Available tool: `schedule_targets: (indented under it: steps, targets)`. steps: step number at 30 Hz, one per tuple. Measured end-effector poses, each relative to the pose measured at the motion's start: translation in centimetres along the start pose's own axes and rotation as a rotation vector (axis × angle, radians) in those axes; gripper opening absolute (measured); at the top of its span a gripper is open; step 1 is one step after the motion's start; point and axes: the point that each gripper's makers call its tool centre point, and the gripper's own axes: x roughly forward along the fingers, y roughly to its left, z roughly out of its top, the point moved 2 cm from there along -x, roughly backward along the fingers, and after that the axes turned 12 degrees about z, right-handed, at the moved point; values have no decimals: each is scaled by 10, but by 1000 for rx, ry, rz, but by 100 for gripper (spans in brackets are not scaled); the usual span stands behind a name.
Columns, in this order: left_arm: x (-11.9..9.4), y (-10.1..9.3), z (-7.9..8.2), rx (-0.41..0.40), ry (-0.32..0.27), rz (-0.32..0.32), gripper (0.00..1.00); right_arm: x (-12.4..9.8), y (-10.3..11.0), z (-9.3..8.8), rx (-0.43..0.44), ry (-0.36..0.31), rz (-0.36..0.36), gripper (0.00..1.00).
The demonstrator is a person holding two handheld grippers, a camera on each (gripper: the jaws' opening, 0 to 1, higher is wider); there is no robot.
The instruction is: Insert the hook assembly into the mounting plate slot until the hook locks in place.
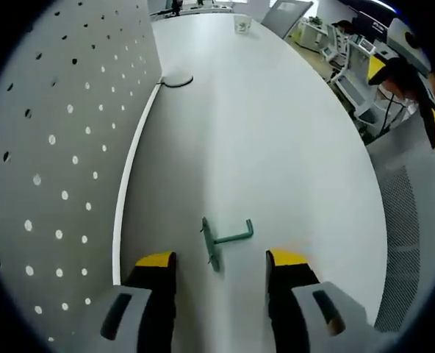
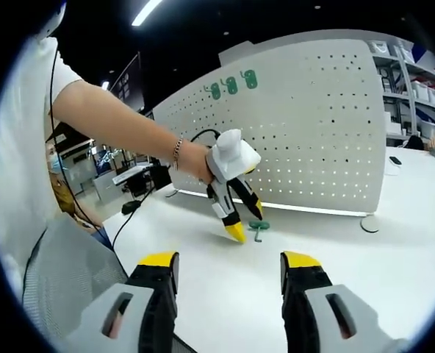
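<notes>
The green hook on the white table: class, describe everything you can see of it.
The small green hook, plastic-looking, has a flat base strip and a thin arm ending in a short upturned tip. It lies loose on the white table, beside the white perforated pegboard. The left gripper is open, its yellow-tipped fingers either side of the hook, not touching it.

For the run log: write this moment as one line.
stage: reaching | left gripper: open, over green hook on table | right gripper: open, empty | pegboard: upright
</notes>
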Motion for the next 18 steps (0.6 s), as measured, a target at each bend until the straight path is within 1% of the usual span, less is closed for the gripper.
schedule_targets:
  steps: [2, 4, 9, 12, 14, 16, 18]
  targets:
    - [0, 2, 0, -11, 2, 8, 48, -1, -1, 0, 5, -6, -4, 54]
    - [1, 3, 0, -2, 6, 22, 46, -1, -1, -2, 5, -4, -5, 53]
    - [1, 3, 0, -17, 12, 29, 45, -1, -1, -3, 14, -9, -8, 53]
    - [0, 2, 0, -15, 12, 29, 43, -1, -1, -4, 10, -5, -8, 52]
    - [-1, 2, -1, -9, 13, 28, 41, -1, 0, -4, 10, -5, -8, 52]
    - [0, 3, -2, -9, 16, 29, 35, -2, -1, -4, 10, -5, -10, 52]
    - [0, 3, -2, -7, 17, 29, 32, -2, -1, -4, 12, -6, -12, 52]
